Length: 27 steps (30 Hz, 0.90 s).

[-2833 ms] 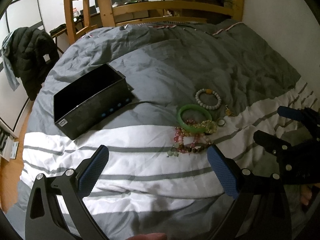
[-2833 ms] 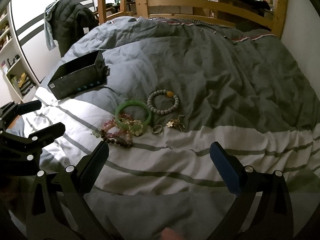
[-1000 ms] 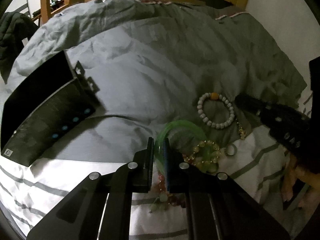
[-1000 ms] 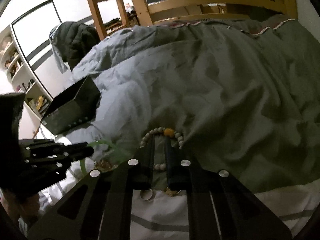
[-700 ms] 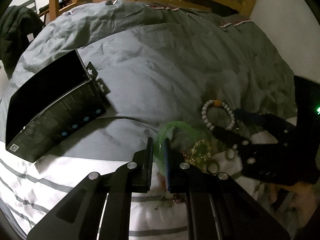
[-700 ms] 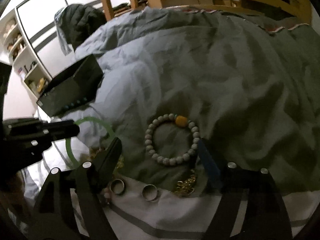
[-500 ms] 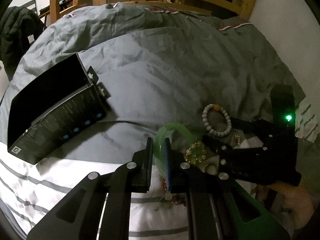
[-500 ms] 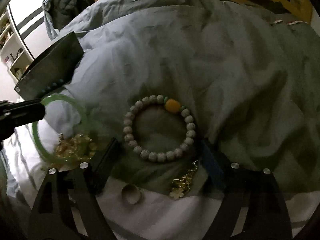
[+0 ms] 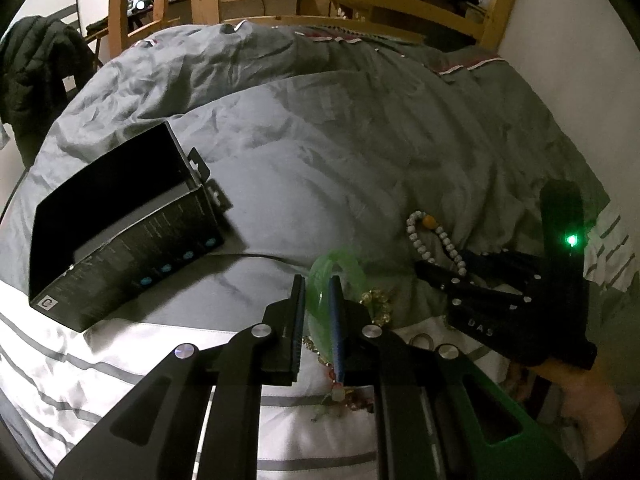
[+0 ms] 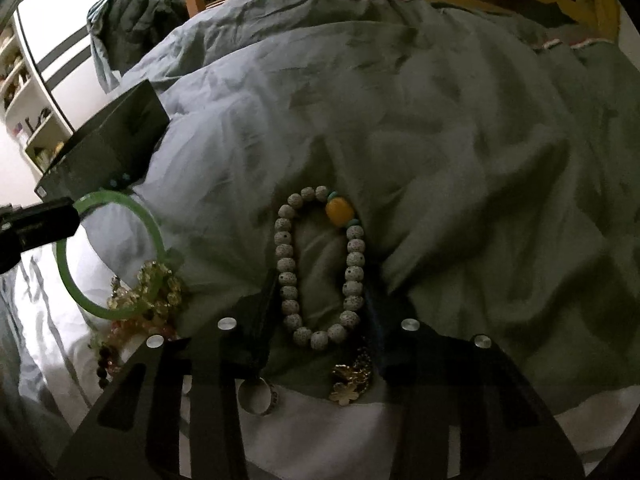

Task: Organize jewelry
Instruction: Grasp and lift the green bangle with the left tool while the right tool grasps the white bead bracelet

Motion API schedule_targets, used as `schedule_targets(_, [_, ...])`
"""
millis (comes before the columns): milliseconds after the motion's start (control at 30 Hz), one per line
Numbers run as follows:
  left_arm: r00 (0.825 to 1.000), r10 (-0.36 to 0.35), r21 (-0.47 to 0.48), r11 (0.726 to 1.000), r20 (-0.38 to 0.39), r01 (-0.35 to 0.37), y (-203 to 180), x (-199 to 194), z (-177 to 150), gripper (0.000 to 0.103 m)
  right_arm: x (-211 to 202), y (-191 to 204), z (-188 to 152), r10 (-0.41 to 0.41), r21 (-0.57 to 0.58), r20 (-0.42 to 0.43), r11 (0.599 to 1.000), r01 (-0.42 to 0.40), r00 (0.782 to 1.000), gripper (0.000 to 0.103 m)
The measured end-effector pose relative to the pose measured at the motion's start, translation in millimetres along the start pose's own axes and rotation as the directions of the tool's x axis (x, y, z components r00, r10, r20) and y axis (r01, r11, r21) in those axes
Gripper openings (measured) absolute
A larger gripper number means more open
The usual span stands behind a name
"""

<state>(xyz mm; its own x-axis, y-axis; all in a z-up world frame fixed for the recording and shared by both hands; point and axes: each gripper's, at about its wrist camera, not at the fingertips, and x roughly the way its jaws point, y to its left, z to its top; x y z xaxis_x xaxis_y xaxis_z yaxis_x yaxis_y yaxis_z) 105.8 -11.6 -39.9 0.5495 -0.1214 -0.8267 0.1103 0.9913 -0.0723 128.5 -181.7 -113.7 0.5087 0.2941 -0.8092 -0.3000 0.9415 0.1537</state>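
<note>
My left gripper (image 9: pixel 318 284) is shut on the rim of a green bangle (image 9: pixel 340 264), which is tilted up off the duvet. In the right wrist view the bangle (image 10: pixel 156 240) rests its lower edge on a yellow bead bracelet (image 10: pixel 160 280). My right gripper (image 10: pixel 320 300) straddles a white bead bracelet (image 10: pixel 284 248) with an orange bead. Its jaws are closing and the pads squeeze the loop into a narrow oval. An open black box (image 9: pixel 132 264) lies to the left on the bed.
A silver ring (image 10: pixel 256 398), a gold flower piece (image 10: pixel 348 388) and pink and dark beads (image 10: pixel 108 352) lie by the white stripe. A wooden bed frame (image 9: pixel 360 4) stands beyond the grey duvet (image 9: pixel 360 140), a wall at right, a dark jacket (image 9: pixel 32 80) at left.
My right gripper opened, sank over the white bead bracelet and closed in, pressing it from round to oval. My left gripper kept its hold on the green bangle and barely moved.
</note>
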Motion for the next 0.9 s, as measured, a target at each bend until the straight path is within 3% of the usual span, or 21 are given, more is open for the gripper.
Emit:
schedule_targets(167, [1.000,0.008,-0.013,1.000,0.010,-0.008,3.9,-3.2,0.7,0.012,-17.8,0.5,3.5,0.020,-0.010,0.077,1.000,-0.019,0.997,0.011])
schedule_targets(333, [1.000,0.002,-0.017,1.000,0.027,-0.002,5.6,-8.9,1.8,0.012,-46.9,4.5,9.3,0.078,-0.022,0.193,0.997,-0.076,0.978,0.009])
schedule_targets(767, [0.996,-0.017,-0.013,1.000,0.087,0.019,6.9,-33.4,3.9,0.012,-83.8,15.0,15.7,0.166,-0.025,0.281,0.986,-0.166,0.945,0.009])
schedule_targets(900, [0.994,-0.023,-0.006,1.000,0.104,0.024,6.5,-41.8,4.4,0.012,-94.5,19.6,18.4,0.166,-0.027,0.282,0.986,-0.165,0.945,0.009])
